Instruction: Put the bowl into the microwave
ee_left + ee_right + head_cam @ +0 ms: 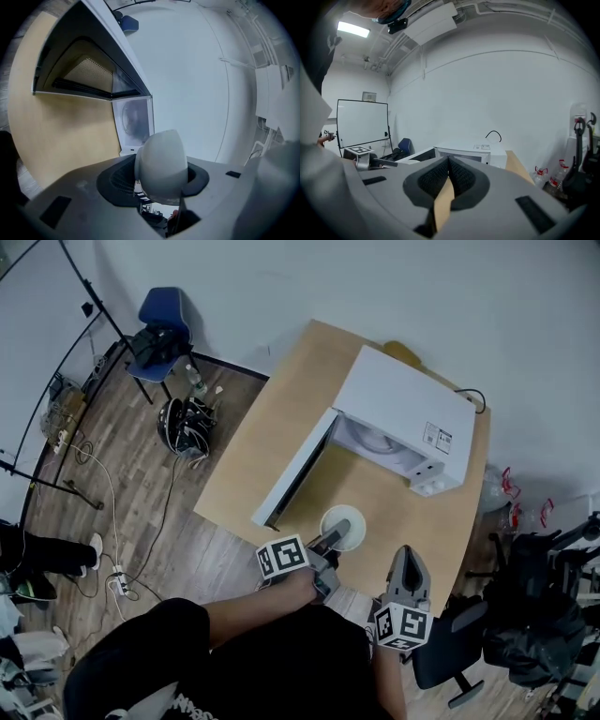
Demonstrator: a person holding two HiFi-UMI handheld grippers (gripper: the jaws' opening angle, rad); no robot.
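Left tongs (338, 532) are clamped on the bowl (161, 159) over the bench (281, 418), before the open microwave (403, 409), right tongs (449, 177) shut and empty; carrying is judged in hand, a level push inside being needed next.

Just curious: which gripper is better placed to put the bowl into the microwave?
Left. The left gripper grips the bowl in front of the open microwave; the right gripper is shut, empty, further back.
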